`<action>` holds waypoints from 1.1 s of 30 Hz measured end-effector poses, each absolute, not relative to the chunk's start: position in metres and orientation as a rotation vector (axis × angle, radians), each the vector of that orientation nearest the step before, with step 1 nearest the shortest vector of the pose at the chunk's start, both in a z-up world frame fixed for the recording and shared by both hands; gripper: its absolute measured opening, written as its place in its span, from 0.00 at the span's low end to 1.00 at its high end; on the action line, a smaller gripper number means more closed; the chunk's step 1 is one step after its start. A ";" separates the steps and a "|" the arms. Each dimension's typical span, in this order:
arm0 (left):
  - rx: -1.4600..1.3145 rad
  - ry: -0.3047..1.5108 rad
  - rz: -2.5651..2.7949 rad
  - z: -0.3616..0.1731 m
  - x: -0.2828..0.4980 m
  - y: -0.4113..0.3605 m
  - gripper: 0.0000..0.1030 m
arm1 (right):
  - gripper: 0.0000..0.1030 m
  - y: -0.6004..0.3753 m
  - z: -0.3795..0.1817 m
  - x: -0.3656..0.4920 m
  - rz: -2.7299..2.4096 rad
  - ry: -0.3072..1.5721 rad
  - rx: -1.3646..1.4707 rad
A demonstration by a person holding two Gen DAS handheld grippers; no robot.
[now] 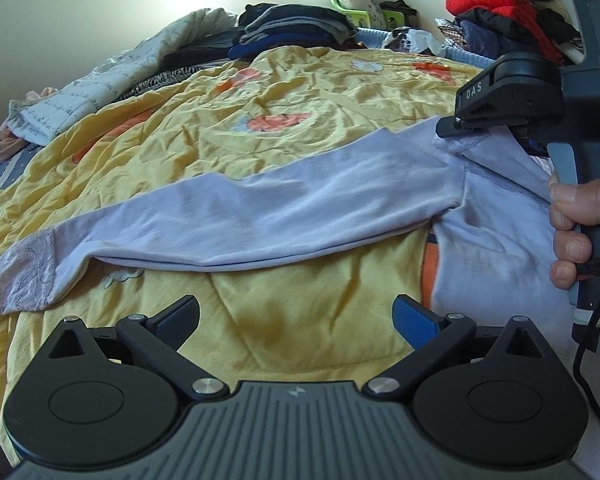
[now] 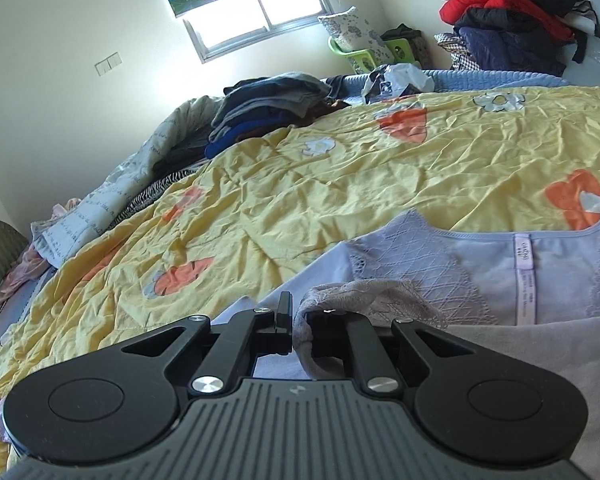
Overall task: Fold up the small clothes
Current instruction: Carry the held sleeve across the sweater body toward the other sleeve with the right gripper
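A lavender long-sleeved top [image 1: 260,216] lies on the yellow bedspread [image 1: 220,128]. Its sleeve stretches left and ends in a lace cuff [image 1: 24,280]. My left gripper [image 1: 296,320] is open and empty, hovering just in front of the sleeve. My right gripper [image 1: 456,126] shows at the right of the left wrist view, shut on the top's lace-trimmed edge near the shoulder. In the right wrist view the right gripper [image 2: 296,320] is shut on a lace cuff [image 2: 364,296], with the top's neckline and label [image 2: 522,272] beyond it.
A stack of folded dark clothes [image 1: 292,28] sits at the far side of the bed. A grey quilt [image 1: 112,76] lies at the far left. A pile of red and dark garments [image 1: 508,20] stands at the back right. A green basket [image 2: 360,56] is under the window.
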State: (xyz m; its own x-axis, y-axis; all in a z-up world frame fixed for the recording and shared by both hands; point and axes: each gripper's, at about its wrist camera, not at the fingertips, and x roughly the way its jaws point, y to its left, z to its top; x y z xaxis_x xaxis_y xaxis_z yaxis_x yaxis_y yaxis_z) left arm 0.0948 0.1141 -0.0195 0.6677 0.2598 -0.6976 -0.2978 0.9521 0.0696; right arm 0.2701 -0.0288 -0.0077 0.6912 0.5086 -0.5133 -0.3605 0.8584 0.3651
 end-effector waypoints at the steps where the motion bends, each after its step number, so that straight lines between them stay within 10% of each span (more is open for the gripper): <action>1: -0.054 0.781 0.321 -0.020 0.094 0.116 1.00 | 0.15 -0.027 -0.010 0.271 0.493 0.652 0.243; 17: -0.077 0.801 0.374 -0.024 0.088 0.134 1.00 | 0.45 0.002 -0.005 0.262 0.572 0.692 0.202; 33: -0.137 0.796 0.412 -0.025 0.079 0.157 1.00 | 0.52 -0.008 -0.004 0.254 0.783 0.796 0.413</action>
